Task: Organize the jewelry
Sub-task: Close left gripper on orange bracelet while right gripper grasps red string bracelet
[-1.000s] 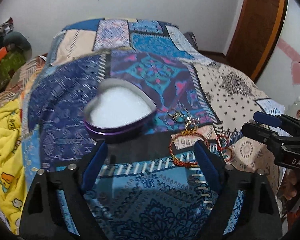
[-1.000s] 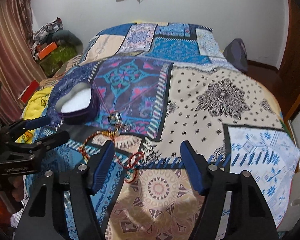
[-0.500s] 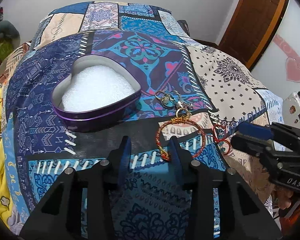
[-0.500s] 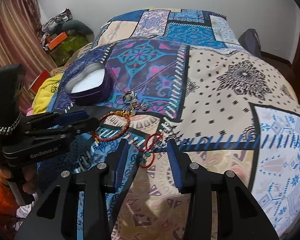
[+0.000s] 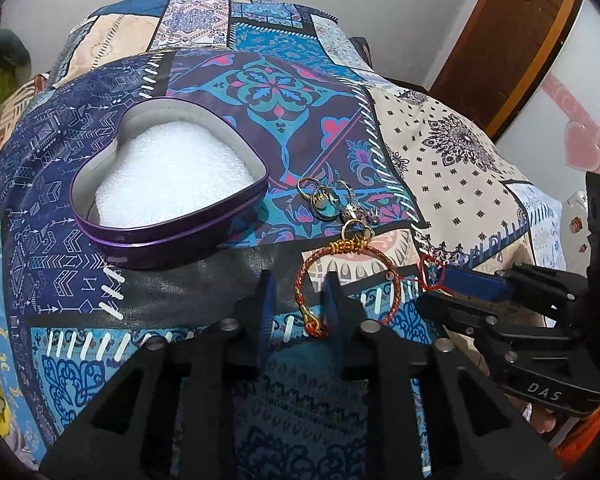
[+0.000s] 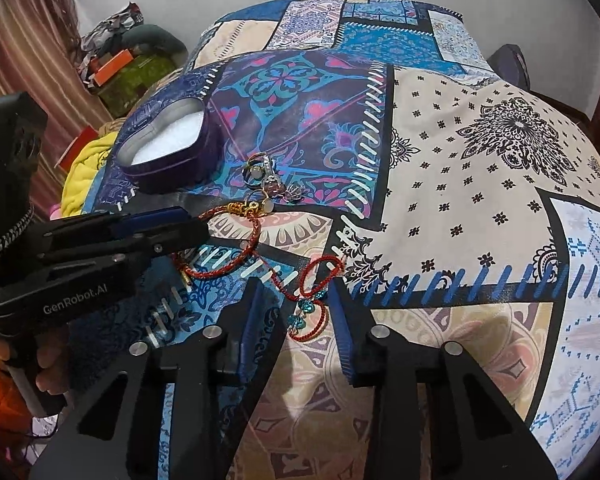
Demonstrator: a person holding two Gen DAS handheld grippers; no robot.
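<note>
On the bed, we have nothing in the tin (image 5: 168, 184) yet: our left gripper (image 5: 298, 296) has been closing around the braided bracelet (image 5: 346, 280), our right gripper (image 6: 296, 316) around the red cord (image 6: 320, 280) (neither clamped); rings (image 5: 324, 202) wait beside it.

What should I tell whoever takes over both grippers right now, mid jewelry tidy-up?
Left gripper: jaws have just been closing around the near edge of the braided bracelet, not yet pinching it.
Right gripper: jaws have just been closing around the red thread bracelet, a gap still showing.
Rings lie in a cluster on the bedspread, beside the heart tin.
Done: nothing; the tin holds only white padding.
Left: finish both grips, then move the bracelets and rings into the tin.
</note>
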